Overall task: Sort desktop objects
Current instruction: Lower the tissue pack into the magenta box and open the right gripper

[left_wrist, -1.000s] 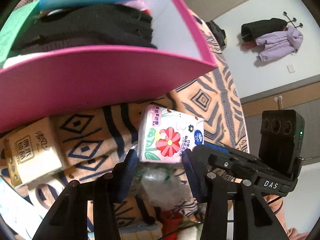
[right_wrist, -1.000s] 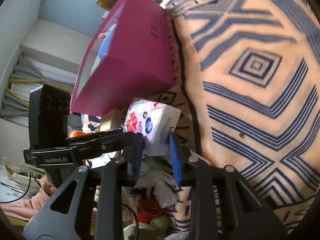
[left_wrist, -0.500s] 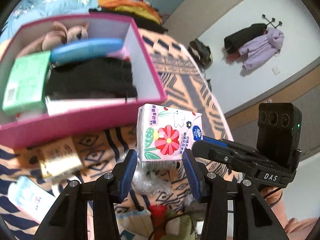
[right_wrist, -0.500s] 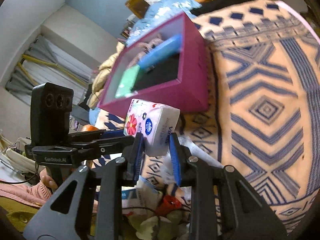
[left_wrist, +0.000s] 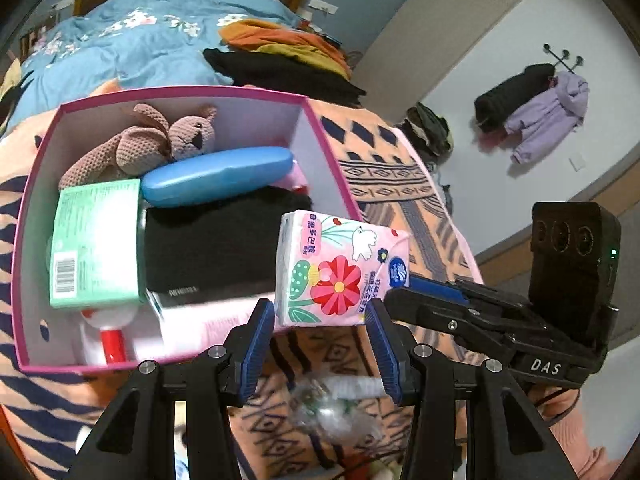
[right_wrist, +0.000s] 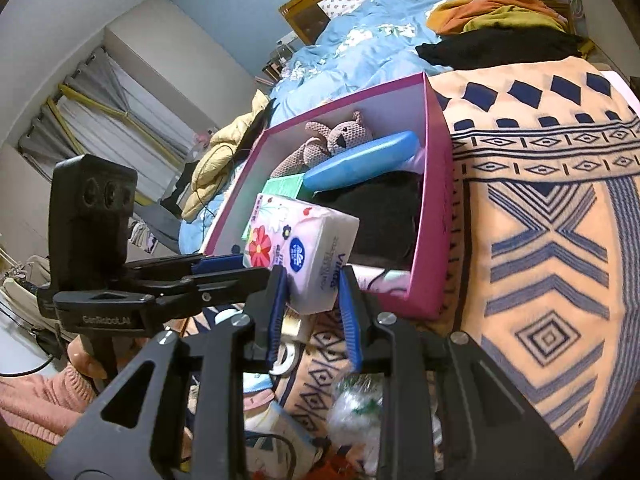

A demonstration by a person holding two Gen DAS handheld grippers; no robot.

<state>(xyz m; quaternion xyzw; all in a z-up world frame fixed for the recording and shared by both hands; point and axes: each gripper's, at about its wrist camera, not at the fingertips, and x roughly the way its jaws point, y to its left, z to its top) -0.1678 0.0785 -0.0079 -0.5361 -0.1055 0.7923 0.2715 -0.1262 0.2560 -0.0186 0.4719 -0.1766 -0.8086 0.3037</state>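
two grippers, left [left_wrist: 320, 338] and right [right_wrist: 312, 308], are clamped on one tissue pack [left_wrist: 340, 272] at the crowded pink box [left_wrist: 320, 136] rim.

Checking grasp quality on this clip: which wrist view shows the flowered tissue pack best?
The left wrist view: the tissue pack shows its whole printed face, held in front of the pink box. The right wrist view shows the pack from a corner, its lower end hidden between the right gripper fingers.

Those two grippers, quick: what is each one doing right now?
Left gripper: shut on the flowered tissue pack, held by its two sides.
Right gripper: shut on the same tissue pack, at its end.
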